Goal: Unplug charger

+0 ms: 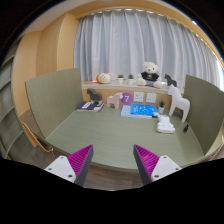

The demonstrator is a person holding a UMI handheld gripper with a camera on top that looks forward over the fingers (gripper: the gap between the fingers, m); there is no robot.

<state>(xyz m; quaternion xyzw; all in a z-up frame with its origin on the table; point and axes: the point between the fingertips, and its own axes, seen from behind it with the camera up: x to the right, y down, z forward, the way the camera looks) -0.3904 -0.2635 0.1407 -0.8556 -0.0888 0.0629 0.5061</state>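
Observation:
A small white lump that looks like the charger [165,125] lies on the green tabletop [110,135], far ahead of my fingers and to the right, next to the right-hand partition. Whether it is plugged into anything is too small to tell. My gripper [113,162] is open and empty, held back over the table's near wooden edge. Its magenta pads [80,158] stand wide apart with nothing between them.
Green partitions [52,95] wall the table on the left and right. At the back stand a blue packet [140,111], a purple card [126,99], a book [92,104] and a white figure [178,100]. A shelf holds flowers [150,70] before a curtain.

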